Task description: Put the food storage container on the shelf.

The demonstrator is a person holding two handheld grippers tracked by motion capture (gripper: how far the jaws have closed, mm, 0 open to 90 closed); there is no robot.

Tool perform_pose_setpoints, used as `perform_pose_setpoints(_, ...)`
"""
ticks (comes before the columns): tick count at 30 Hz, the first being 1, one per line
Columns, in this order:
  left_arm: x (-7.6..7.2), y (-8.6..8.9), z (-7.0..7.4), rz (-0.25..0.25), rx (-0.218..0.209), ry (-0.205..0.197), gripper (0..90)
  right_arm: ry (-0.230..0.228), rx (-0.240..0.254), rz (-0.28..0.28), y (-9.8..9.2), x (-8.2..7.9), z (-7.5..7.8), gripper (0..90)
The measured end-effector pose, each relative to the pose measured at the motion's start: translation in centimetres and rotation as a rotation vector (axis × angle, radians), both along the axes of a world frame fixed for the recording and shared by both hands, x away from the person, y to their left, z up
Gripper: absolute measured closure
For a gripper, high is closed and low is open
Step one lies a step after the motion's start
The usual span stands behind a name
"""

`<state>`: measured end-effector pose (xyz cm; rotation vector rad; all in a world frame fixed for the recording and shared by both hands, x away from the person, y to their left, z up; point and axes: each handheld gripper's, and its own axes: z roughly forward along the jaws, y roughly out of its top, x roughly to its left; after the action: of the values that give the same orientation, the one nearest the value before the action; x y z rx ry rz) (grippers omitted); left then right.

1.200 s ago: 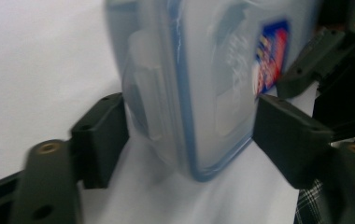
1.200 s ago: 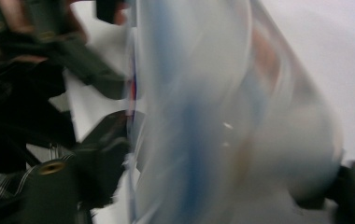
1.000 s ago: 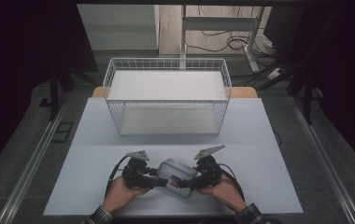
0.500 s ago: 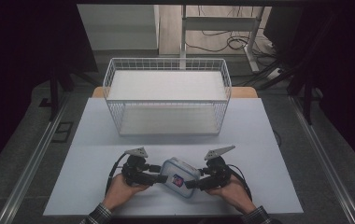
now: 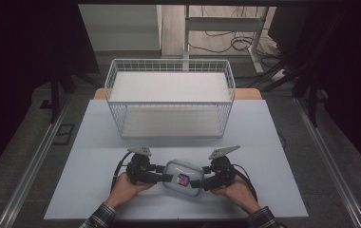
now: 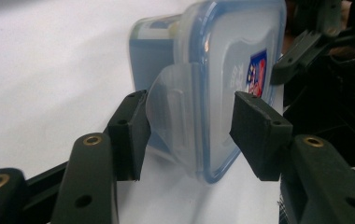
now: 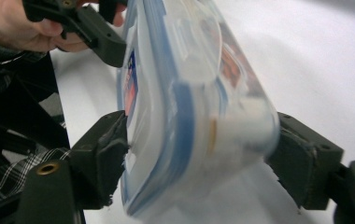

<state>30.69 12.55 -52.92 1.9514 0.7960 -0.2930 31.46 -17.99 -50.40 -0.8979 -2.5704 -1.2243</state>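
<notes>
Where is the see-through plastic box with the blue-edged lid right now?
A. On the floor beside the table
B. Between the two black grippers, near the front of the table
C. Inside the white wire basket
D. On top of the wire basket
B: the clear plastic box with the blue-rimmed lid sits between the left gripper and right gripper, well in front of the white wire basket.

In the right gripper view the container [image 7: 189, 116] is smeared by blur, so whatever sits inside it cannot be made out, and its top runs off the picture's upper edge. The print on its red and blue label [image 5: 183, 179] is too small to read from above. The person's forearms [image 5: 98, 219] are cut off by the bottom edge of the high view.
</notes>
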Motion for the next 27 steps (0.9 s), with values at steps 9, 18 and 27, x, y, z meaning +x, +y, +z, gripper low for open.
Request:
perform_pose_setpoints(9,-0.7,0.1,0.0,0.005,-0.011,0.02,47.7,0.064,0.049,-0.087,-2.8,-0.9,0.0,36.0)
perform_pose_setpoints(18,-1.6,1.0,-0.5,0.013,-0.048,0.072,55.8,0.108,0.092,-0.101,-2.8,-1.1,-0.2,51.1)
perform_pose_setpoints(27,-1.8,1.4,-1.0,0.049,-0.105,0.108,58.4,0.147,0.146,-0.122,-3.1,-1.1,-0.4,56.4)
